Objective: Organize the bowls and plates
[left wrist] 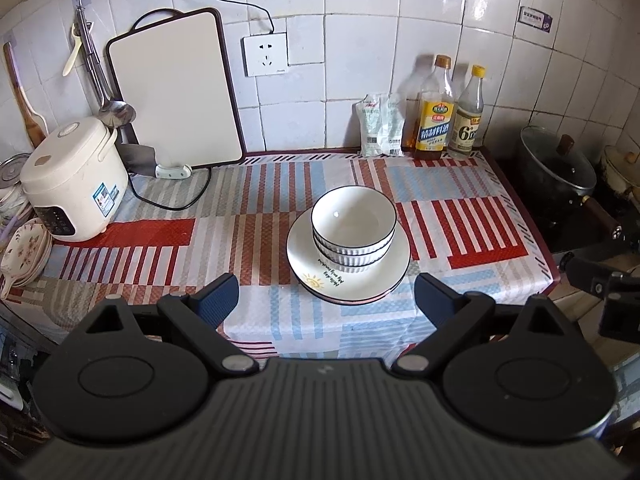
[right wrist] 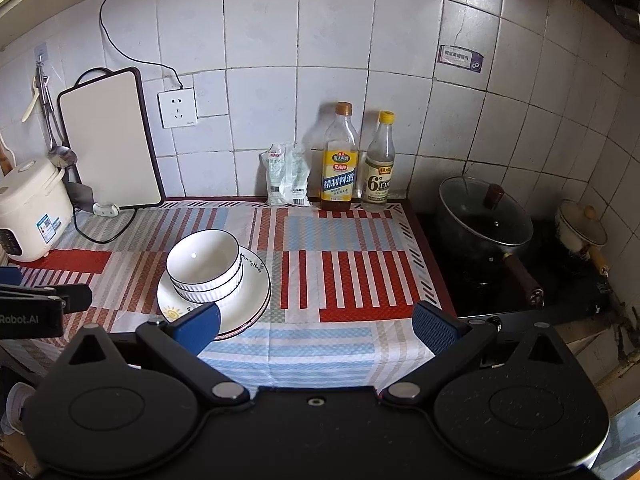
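Two ribbed bowls [left wrist: 353, 228] nested, sitting on stacked plates [left wrist: 384, 276] mid-tabletop [left wrist: 248, 216], toward front edge. Left claw [left wrist: 326, 300] spread, empty, just before the plates at front edge. Right claw [right wrist: 316, 328] spread, empty, its left finger overlapping the plates' rim in view.

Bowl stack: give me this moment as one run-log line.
bowls: two nested on plates | left gripper: open, empty | right gripper: open, empty | contact: none
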{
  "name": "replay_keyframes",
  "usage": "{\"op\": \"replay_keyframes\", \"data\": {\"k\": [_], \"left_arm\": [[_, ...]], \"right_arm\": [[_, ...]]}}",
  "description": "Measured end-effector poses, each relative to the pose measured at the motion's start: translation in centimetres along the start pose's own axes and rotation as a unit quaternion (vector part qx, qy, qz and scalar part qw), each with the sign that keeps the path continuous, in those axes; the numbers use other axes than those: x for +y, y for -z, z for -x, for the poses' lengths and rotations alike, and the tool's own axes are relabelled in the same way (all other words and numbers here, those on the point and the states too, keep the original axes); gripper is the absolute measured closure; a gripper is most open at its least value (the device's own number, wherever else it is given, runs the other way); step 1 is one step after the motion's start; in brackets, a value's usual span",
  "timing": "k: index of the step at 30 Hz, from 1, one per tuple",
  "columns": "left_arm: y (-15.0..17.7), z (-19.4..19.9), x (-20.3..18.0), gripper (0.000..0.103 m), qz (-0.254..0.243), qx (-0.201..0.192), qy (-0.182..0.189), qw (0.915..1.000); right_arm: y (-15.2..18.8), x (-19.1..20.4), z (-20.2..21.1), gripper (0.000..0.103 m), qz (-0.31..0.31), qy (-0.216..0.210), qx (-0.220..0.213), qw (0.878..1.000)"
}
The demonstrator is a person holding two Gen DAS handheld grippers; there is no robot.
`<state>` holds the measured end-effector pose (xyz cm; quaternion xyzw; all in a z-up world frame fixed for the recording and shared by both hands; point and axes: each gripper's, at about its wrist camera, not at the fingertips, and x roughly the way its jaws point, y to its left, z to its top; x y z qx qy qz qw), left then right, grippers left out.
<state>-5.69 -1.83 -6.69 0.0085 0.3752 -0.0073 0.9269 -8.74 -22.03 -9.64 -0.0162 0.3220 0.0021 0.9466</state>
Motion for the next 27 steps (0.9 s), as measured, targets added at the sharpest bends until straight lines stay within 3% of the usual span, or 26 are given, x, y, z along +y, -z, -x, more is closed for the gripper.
{"op": "replay_keyframes", "data": {"k": [6, 27], "left_arm": [[0.3, 0.51, 0.38, 0.007, 0.01, -0.019, 0.003, 0.9998], [0.14, -0.24, 0.08, 0.005, -0.004, -0.011, -0.003, 0.9999]], "right_arm": [[0.01, 0.21, 0.15, 0.0, 0.002, 0.001, -0.003, 1.0], [-0.03, -0.01, -0.3, 0.0, -0.002, 0.003, 0.002, 1.0]]}}
